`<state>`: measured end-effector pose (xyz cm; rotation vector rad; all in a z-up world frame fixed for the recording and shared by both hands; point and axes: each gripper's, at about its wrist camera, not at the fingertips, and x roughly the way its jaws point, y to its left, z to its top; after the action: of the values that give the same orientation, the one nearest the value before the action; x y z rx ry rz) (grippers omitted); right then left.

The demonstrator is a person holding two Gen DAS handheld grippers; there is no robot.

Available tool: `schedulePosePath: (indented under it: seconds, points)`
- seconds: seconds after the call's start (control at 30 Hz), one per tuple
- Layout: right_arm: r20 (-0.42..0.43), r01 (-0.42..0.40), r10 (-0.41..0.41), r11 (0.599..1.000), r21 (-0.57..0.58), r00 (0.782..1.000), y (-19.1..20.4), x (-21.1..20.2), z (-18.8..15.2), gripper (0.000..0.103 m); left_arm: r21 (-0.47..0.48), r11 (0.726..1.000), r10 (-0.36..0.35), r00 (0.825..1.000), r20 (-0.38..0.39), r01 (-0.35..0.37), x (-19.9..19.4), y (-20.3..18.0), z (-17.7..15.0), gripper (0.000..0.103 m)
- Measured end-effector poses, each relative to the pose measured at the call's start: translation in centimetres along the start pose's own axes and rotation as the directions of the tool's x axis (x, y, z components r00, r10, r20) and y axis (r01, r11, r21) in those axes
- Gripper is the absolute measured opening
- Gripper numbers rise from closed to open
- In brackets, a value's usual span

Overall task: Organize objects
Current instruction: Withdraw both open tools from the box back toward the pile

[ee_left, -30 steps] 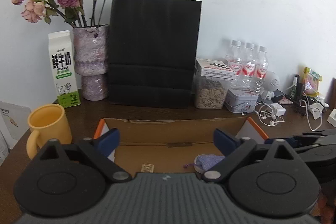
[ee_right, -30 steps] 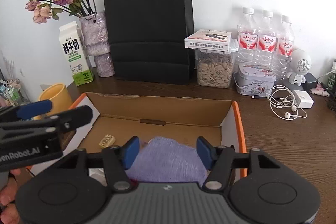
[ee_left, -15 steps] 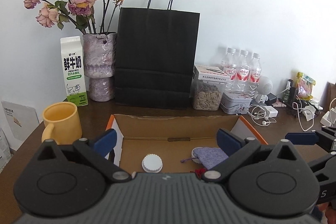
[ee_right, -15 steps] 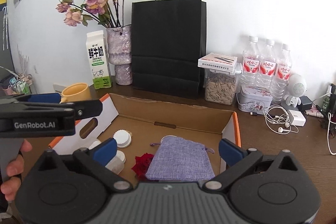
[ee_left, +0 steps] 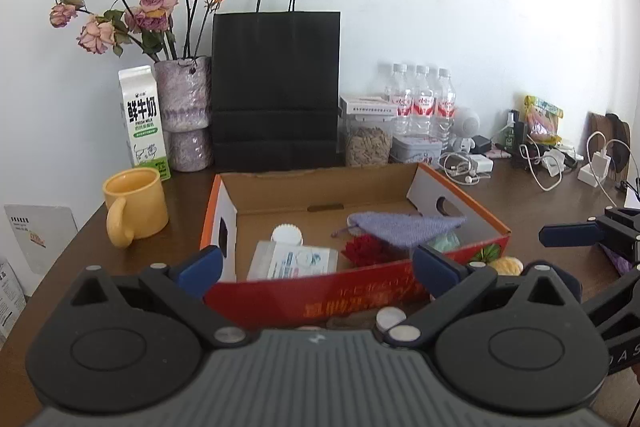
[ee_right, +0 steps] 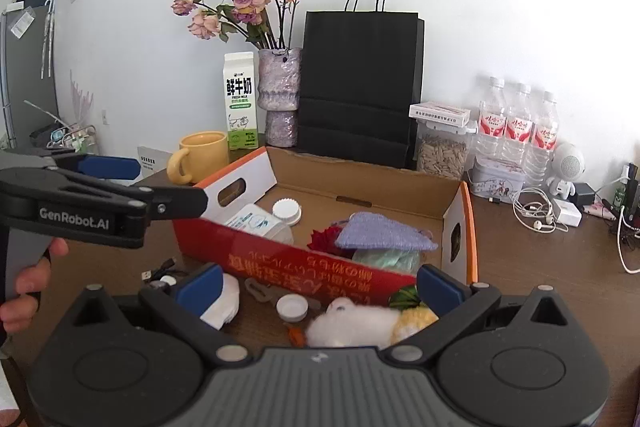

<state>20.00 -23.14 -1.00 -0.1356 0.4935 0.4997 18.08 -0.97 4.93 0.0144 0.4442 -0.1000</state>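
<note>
L gripper [ee_left: 316, 265]: I see fingers wide apart, nothing between them; it hovers in front of the box near wall.
R gripper [ee_right: 318, 283]: also spread wide, holds nothing; it hangs over small items on the table in front of the box. I see it too in L view at 3 o'clock.
Cardboard box [ee_right: 304, 261]: open tray w/ red front wall and orange edges, at centre of the dark wood table [ee_right: 540, 267].
Purple pouch [ee_right: 382, 233]: knitted, lies inside the box, right half, partly over a green packet [ee_right: 386, 257].
Red flower [ee_left: 366, 251]: inside the box, just beside the pouch at its 8 o'clock.
White lid [ee_left: 286, 235]: inside, left of centre, behind a clear-wrapped pack [ee_left: 292, 261].
Outside items: white bottle cap [ee_right: 292, 307], white fluffy toy [ee_right: 352, 325] and yellow knitted piece [ee_right: 414, 319] lie on the table between R fingers, close to the box front.
Background 12 o'clock: black paper bag [ee_left: 276, 87], vase w/ dried roses [ee_left: 184, 115], milk carton [ee_left: 143, 121].
Yellow mug [ee_left: 134, 205]: at 10 o'clock of the box, apart from it.
Water bottles [ee_right: 518, 125]: three, at 2 o'clock, behind a tin.
</note>
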Motion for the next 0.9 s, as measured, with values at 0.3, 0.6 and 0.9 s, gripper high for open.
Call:
schedulePosePath:
  seconds: [0.3,0.6,0.9]
  points:
    - [-0.037,0.026,-0.025,0.999,0.022,0.999,1.6,-2.8,-5.5,0.103,-0.023,0.999,-0.026,0.988,-0.15,0.023,-2.7,0.7,-4.6,0.103]
    - [-0.068,0.032,-0.03,0.999,0.029,0.997,2.4,-3.4,-8.3,0.103,-0.037,0.998,-0.066,0.957,-0.281,0.058,-2.1,-0.1,-7.1,0.103]
    - [-0.071,0.024,-0.02,0.999,0.049,0.997,2.6,-4.1,-9.1,0.103,-0.034,0.997,-0.082,0.939,-0.334,0.075,-1.8,-1.0,-7.4,0.103]
